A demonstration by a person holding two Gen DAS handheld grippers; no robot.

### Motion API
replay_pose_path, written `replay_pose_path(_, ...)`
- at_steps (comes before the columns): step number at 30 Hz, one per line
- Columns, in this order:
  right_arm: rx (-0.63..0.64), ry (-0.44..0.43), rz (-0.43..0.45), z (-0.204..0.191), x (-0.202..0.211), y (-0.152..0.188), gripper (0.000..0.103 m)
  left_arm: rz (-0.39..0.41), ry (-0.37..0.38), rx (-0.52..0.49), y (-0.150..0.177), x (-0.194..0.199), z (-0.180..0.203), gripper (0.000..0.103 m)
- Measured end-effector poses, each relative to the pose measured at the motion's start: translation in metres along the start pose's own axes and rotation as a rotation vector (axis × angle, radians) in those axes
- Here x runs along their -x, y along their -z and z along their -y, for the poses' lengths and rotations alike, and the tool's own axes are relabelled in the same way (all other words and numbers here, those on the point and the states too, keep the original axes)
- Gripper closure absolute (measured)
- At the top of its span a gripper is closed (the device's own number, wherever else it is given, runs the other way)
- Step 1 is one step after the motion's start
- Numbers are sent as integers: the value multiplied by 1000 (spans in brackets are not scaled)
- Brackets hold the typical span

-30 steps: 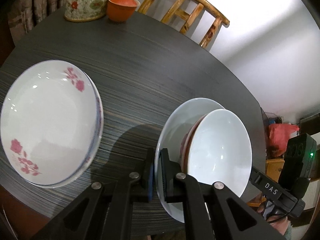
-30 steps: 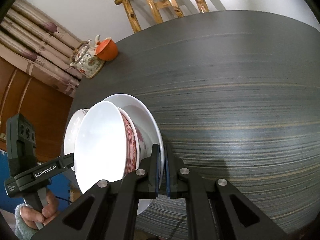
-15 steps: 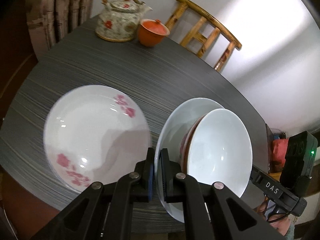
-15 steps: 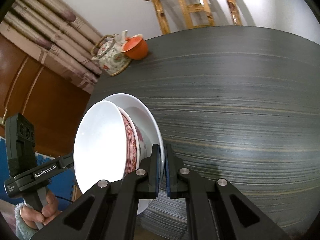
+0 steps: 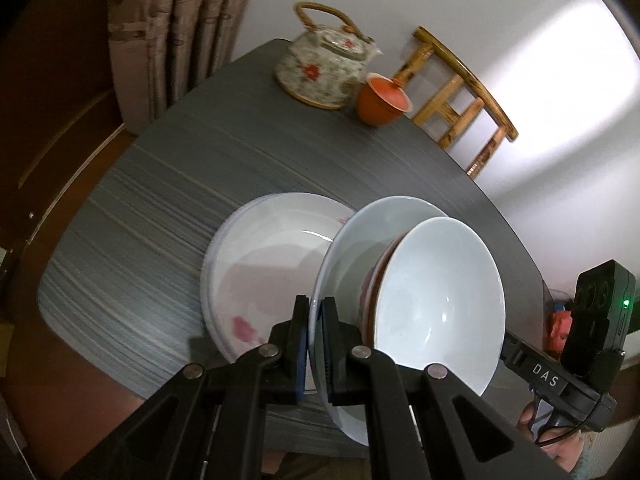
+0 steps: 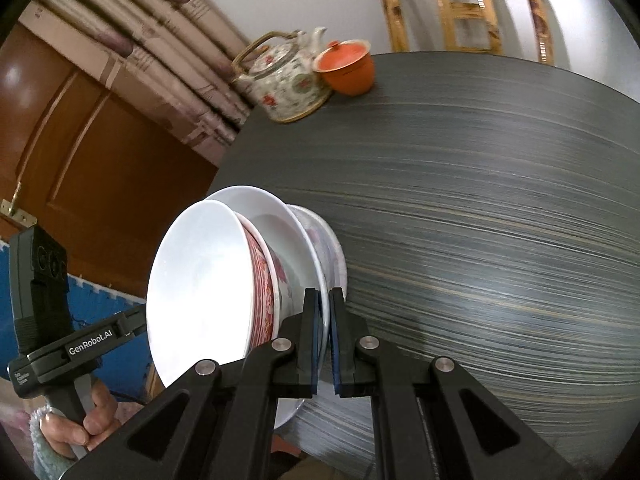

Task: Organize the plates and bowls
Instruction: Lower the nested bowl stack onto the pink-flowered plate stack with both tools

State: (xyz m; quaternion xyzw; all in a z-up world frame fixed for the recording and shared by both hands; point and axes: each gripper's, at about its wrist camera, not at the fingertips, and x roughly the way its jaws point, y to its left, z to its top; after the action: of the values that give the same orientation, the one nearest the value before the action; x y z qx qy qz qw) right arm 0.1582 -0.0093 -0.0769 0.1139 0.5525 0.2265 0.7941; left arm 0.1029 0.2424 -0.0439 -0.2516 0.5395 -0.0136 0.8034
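A floral teapot (image 5: 326, 68) and an orange lidded cup (image 5: 382, 100) are seen at the far edge of the dark counter (image 5: 168, 184), where flowered plates (image 5: 260, 272) lie stacked, partly hidden by the white plate (image 5: 360, 240) carrying a red-patterned bowl (image 5: 436, 300), whose opposite rims are clamped by the left claw (image 5: 316, 344) and right claw (image 6: 325, 340), both angled steeply downward.

my matte black plastic fingers (image 5: 340, 344), glossy white glazed plate (image 5: 348, 240), shiny red-patterned bowl (image 6: 200, 280), matte streaky dark table (image 6: 500, 200), knotty varnished wooden chair (image 5: 460, 96)

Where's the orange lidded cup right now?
The orange lidded cup stands at the table's far edge, right beside the floral teapot, just in front of the wooden chair.
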Motion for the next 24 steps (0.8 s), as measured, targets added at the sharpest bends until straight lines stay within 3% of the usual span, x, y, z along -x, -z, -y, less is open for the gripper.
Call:
replay_pose_path(11,26,-6,-40,-36,-38,-8,95,-10,-32,27,-13,-4,-36,99)
replay_pose_path(24,-5,7,-88,-26,-70,-12,95,-63,-45,33,-23,-35,-48,99)
